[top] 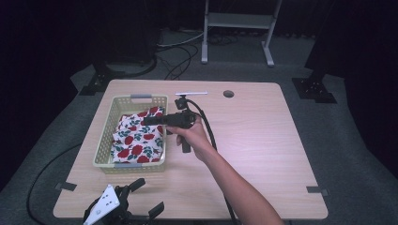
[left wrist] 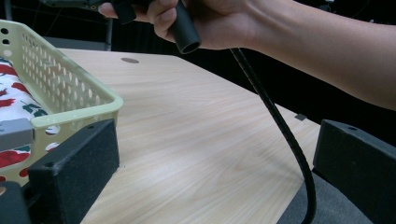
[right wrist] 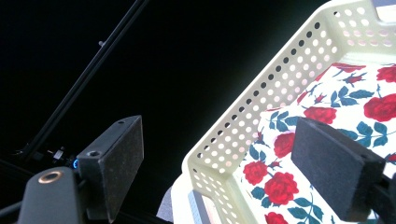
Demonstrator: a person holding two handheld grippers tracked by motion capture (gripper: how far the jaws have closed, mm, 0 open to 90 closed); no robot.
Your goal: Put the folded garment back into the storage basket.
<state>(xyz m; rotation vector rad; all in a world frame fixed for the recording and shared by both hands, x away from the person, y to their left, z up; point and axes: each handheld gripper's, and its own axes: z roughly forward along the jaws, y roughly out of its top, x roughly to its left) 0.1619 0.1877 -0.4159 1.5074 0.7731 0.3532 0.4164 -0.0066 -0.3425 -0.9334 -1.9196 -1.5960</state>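
A pale yellow perforated basket (top: 105, 140) (left wrist: 70, 93) (right wrist: 243, 116) stands on the left half of the wooden table (top: 263, 136). Inside it lies a folded white cloth with red roses (top: 138, 140) (left wrist: 11, 98) (right wrist: 350, 98). A hand holds my right gripper (top: 149, 121) (right wrist: 219, 158) above the basket's right side, pointing left; its jaws stand wide open with nothing between them. My left gripper (top: 149, 197) (left wrist: 215, 177) rests at the table's front edge, just before the basket's near corner, open and holding nothing, with no hand on it.
A thin white strip (top: 191, 93) lies behind the basket near the far edge, beside a round hole (top: 228, 93) in the tabletop. The right gripper's black cable (top: 211, 136) (left wrist: 280, 121) runs down along the forearm. A metal stand (top: 237, 21) is on the floor beyond.
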